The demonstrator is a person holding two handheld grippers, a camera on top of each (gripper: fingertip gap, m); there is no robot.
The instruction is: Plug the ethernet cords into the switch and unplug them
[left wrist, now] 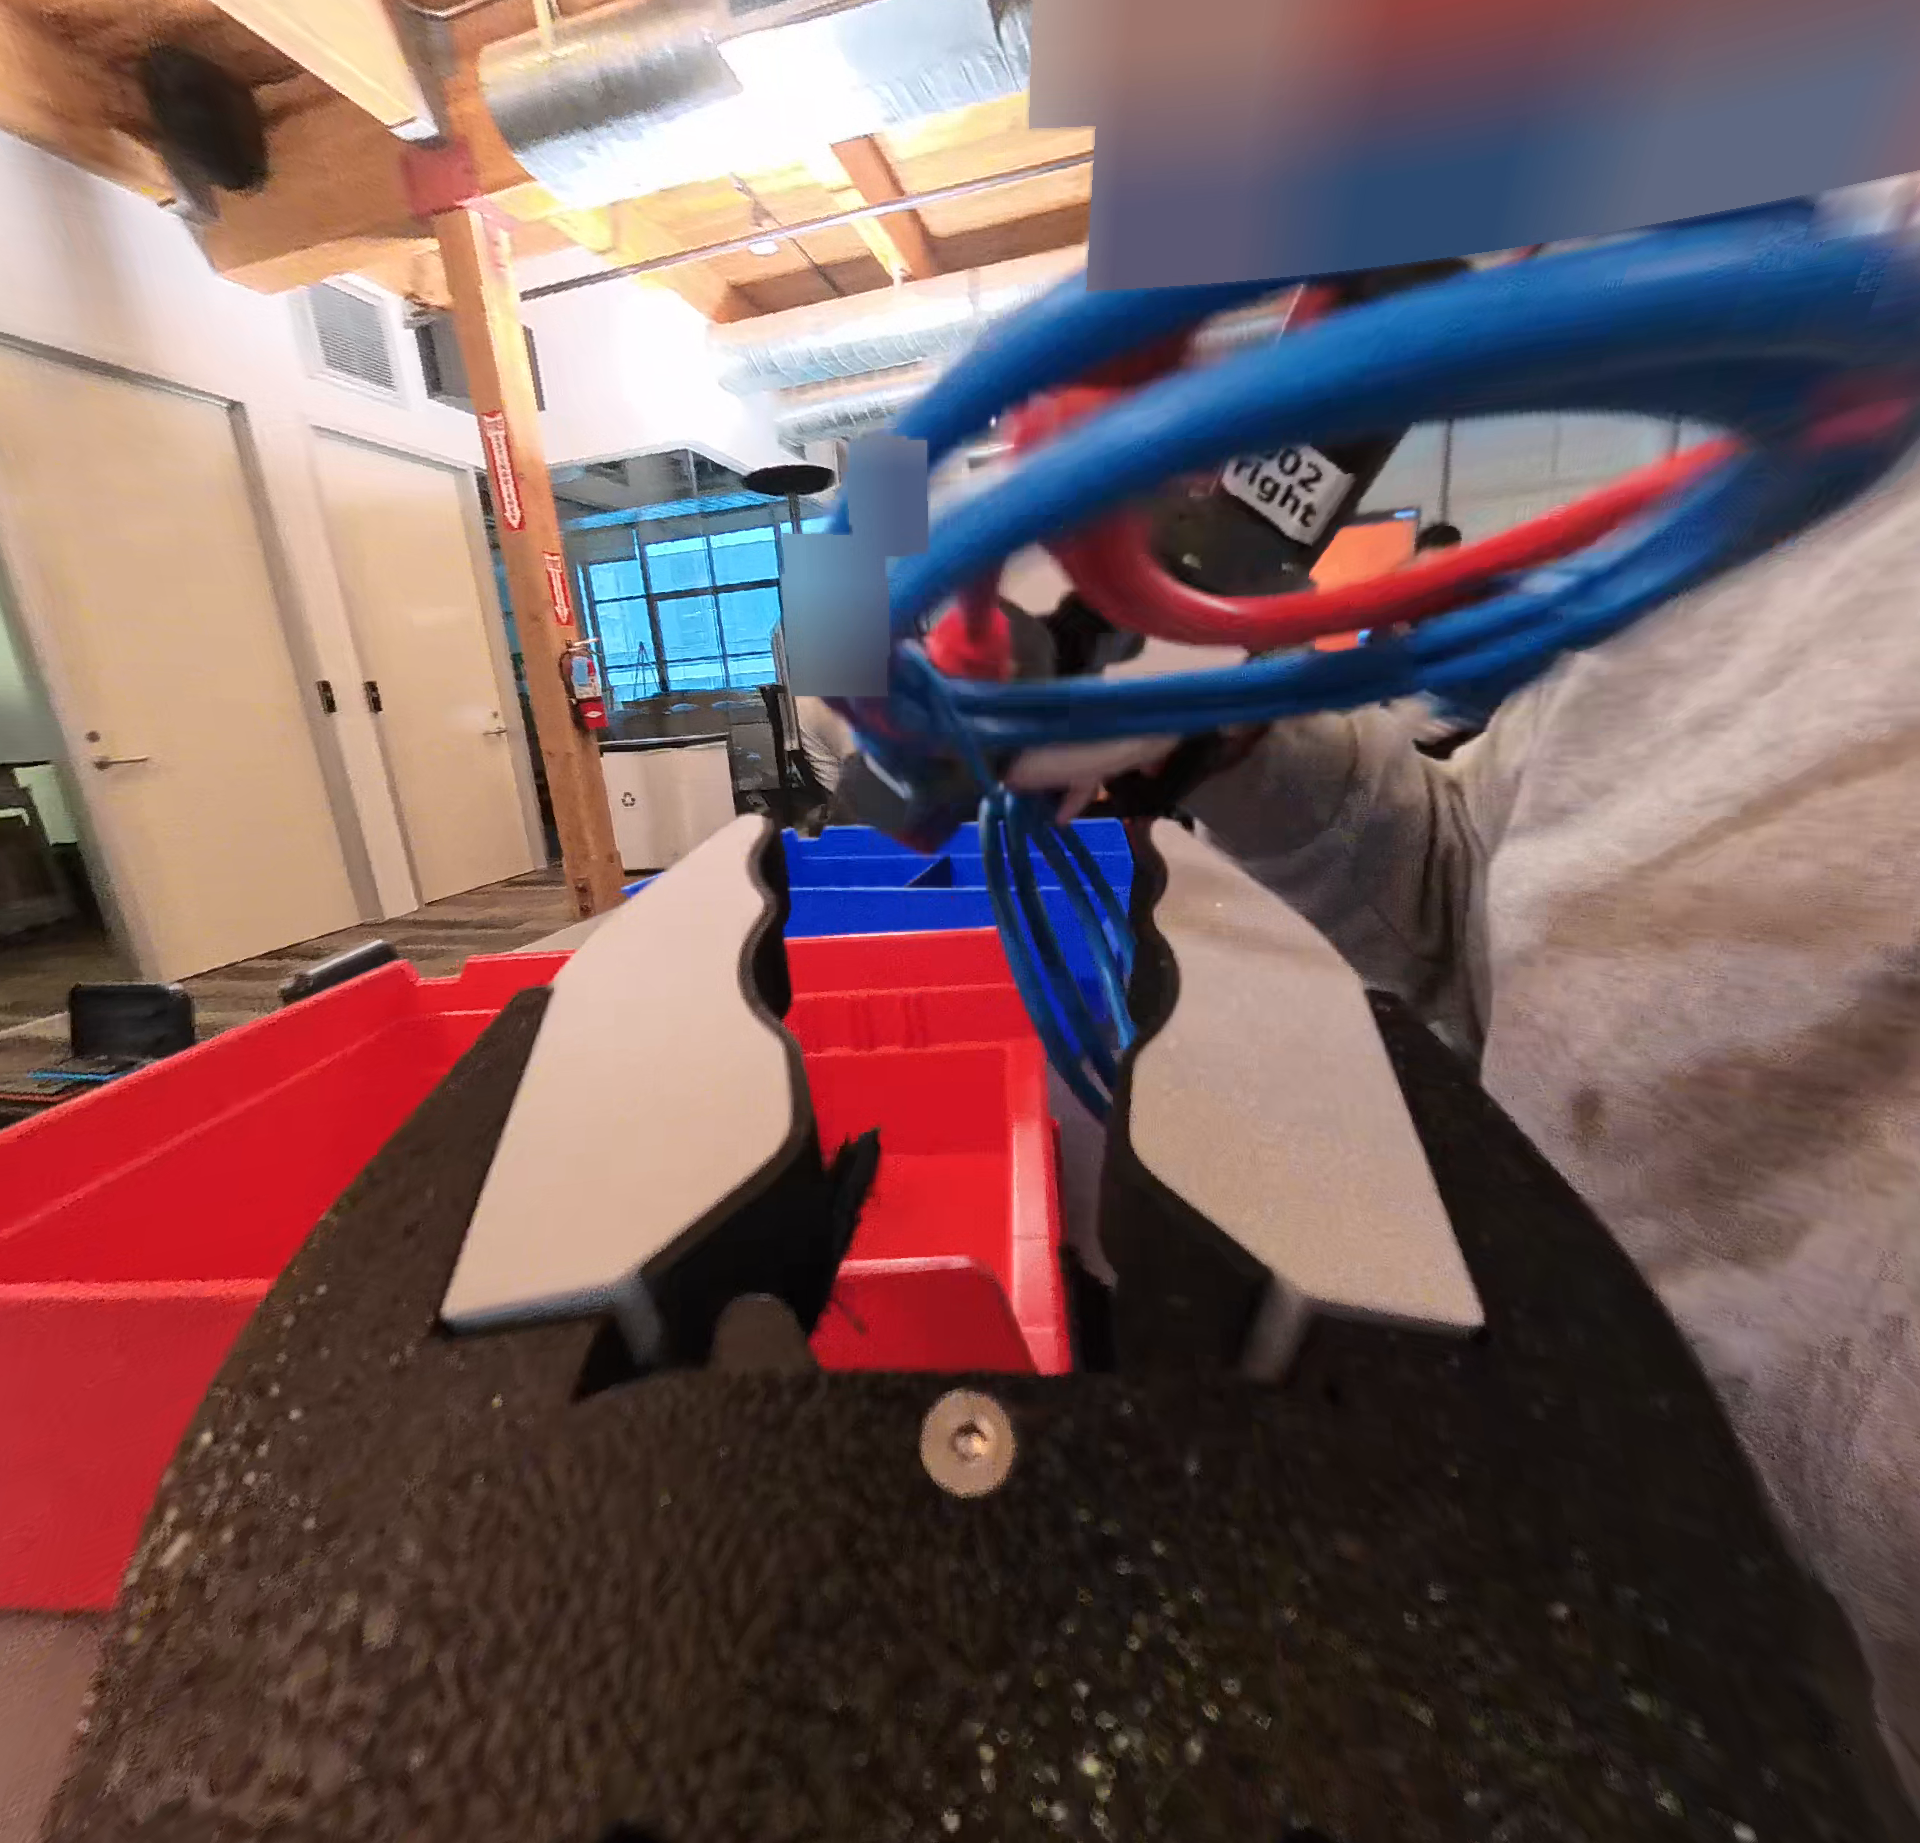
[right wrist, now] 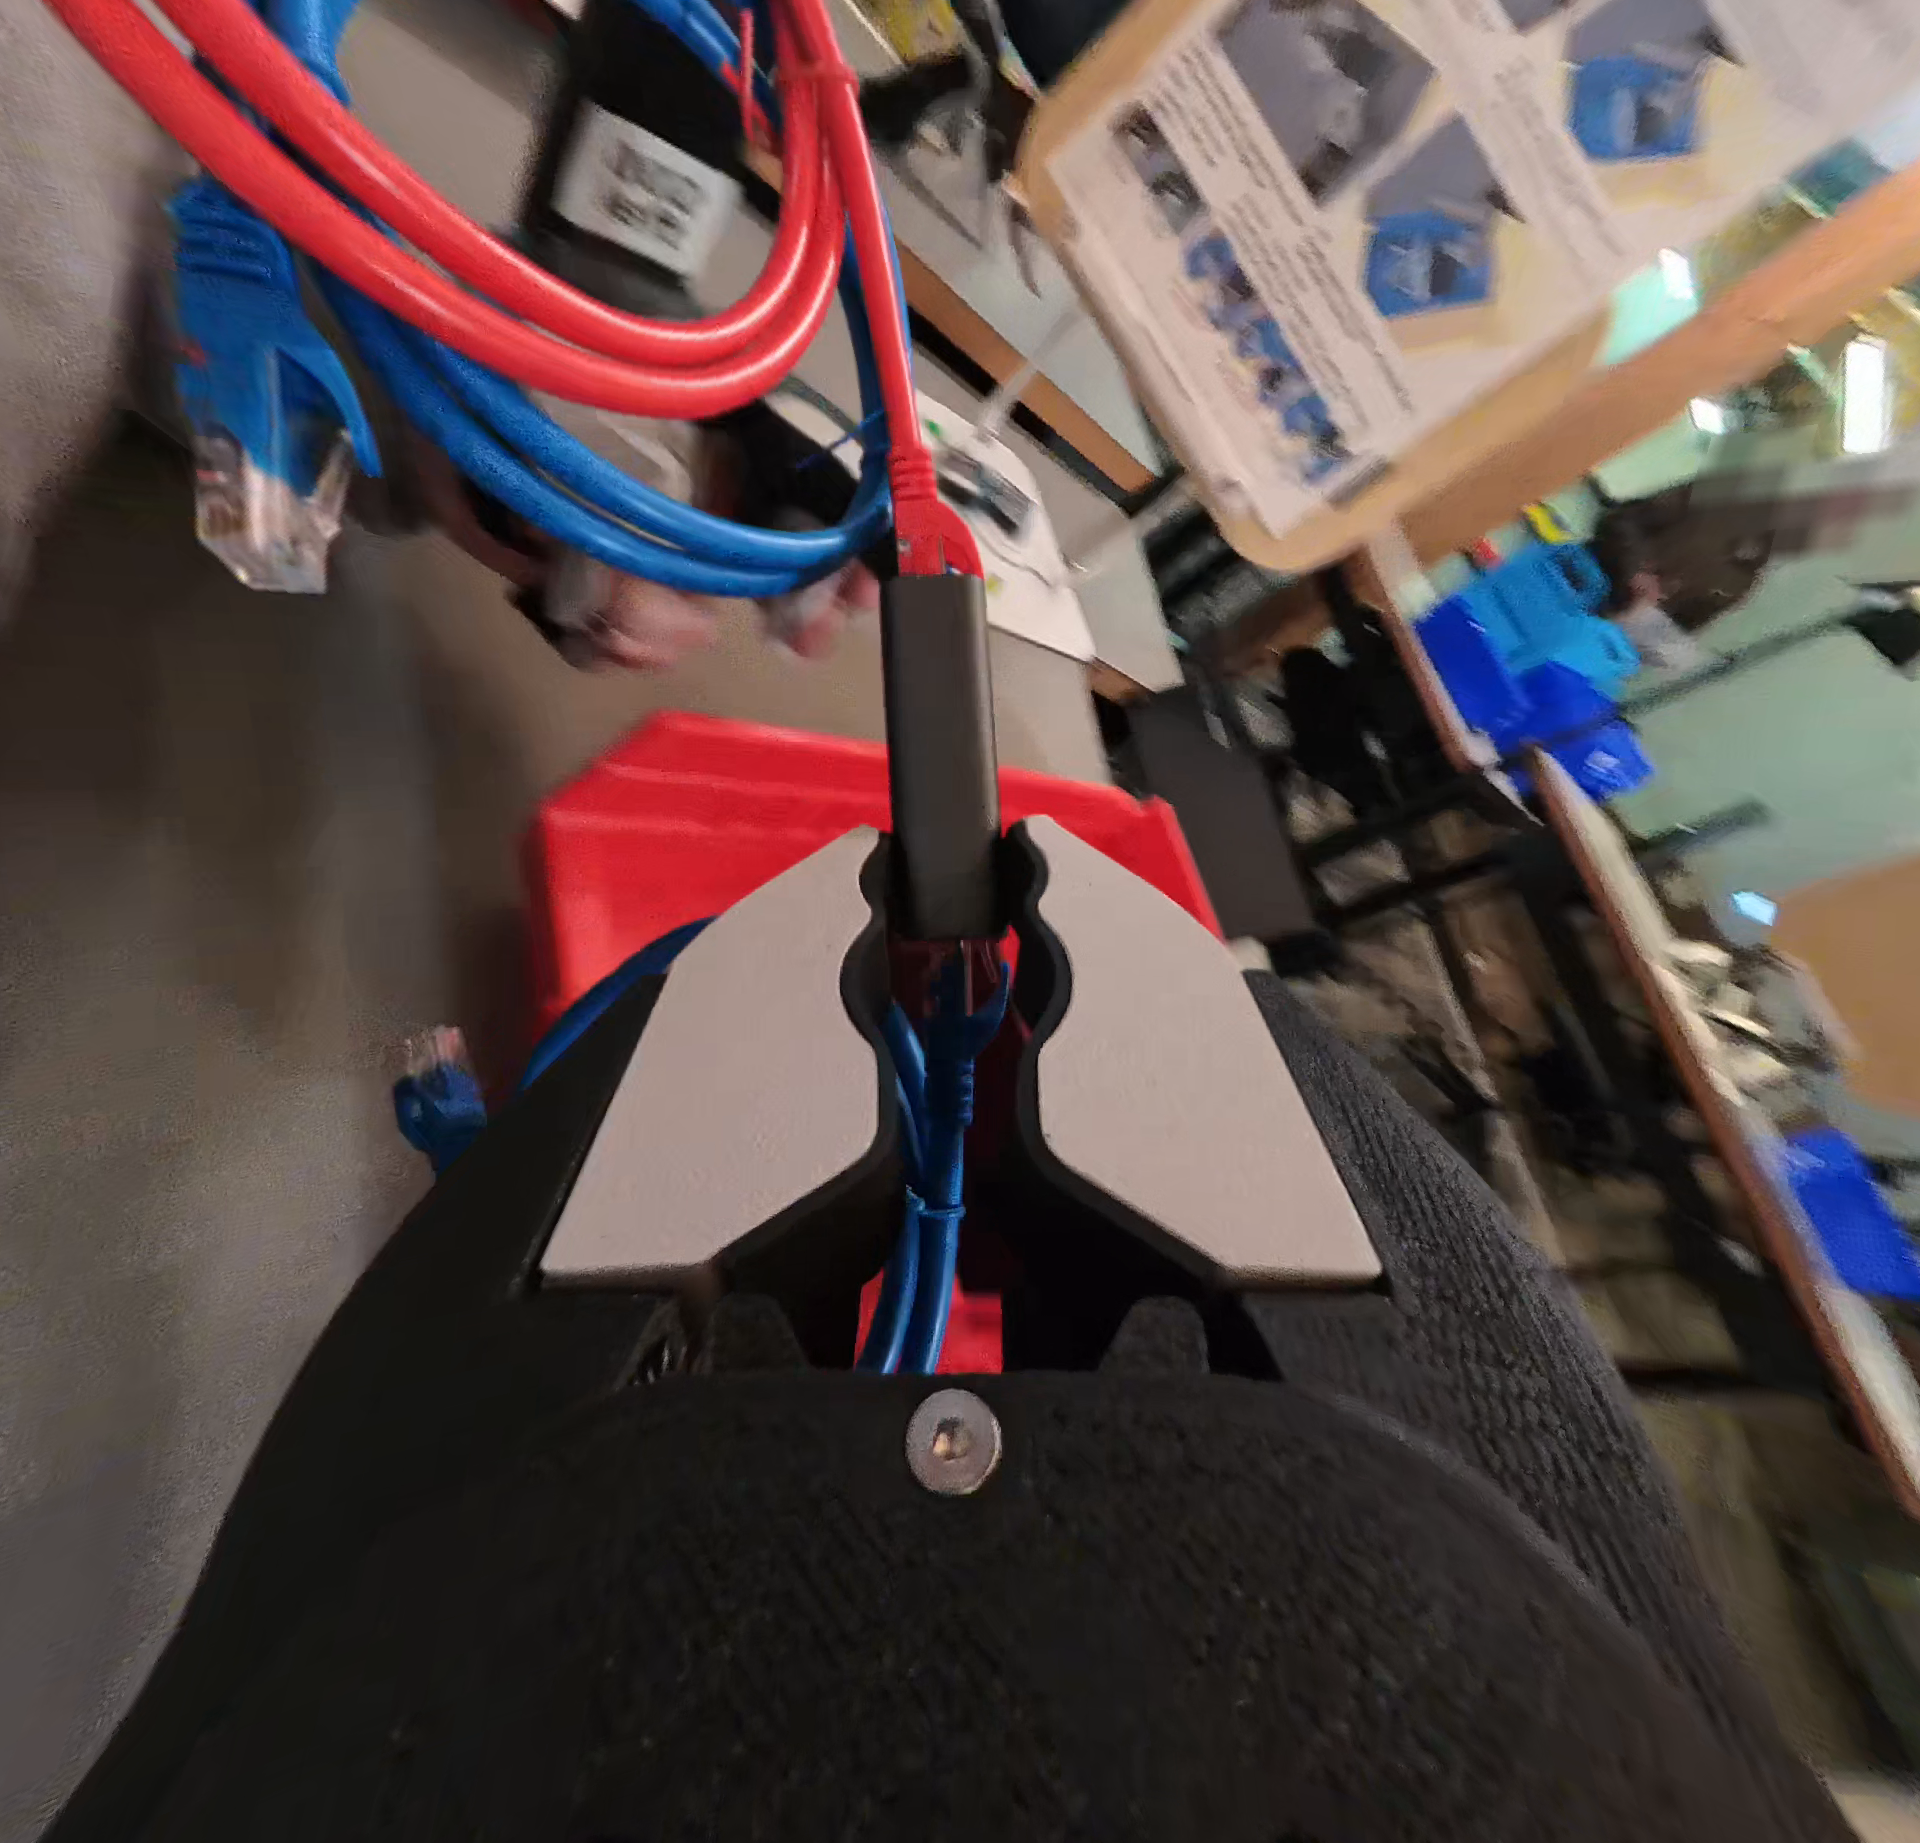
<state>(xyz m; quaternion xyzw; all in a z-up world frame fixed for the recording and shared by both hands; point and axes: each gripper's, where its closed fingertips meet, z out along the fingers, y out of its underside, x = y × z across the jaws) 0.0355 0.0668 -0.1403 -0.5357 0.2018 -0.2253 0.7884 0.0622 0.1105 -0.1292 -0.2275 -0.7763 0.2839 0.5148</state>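
**Cable bundle gripped over red bin, left gripper spread wide**

In the left wrist view, white panelled doors point(left wrist: 197, 650) are seen at the left of the frame, with a wooden post point(left wrist: 520, 567) beside them and exposed timber beams and a silver ventilation duct point(left wrist: 613, 100) across the top. Patterned carpet is visible at the lower left. A red plastic storage bin point(left wrist: 187, 1149) fills the lower left and centre, and a blue plastic bin point(left wrist: 883, 879) lies just behind it. The left gripper point(left wrist: 961, 962) is held released, its grey fingers point(left wrist: 644, 1097) well apart; a few blue strands hang in the gap close to the right finger, though contact cannot be told. At the upper right, a coiled bundle of blue and red network cables point(left wrist: 1403, 380) is seen blurred, held aloft by the other gripper, with a grey-sleeved arm point(left wrist: 1662, 858) behind.

In the right wrist view, the coils point(right wrist: 582, 339) occupy the upper left, a clear-tipped blue plug point(right wrist: 260, 422) dangling at the far left. The right gripper point(right wrist: 951, 900) is clenched on a black rectangular coupler point(right wrist: 935, 713) into which a red plug is fitted; blue cable runs back between the fingers. The red bin point(right wrist: 707, 817) lies below. Illustrated sheets on a brown board point(right wrist: 1382, 214) and cluttered shelving with blue bins point(right wrist: 1538, 671) fill the right.
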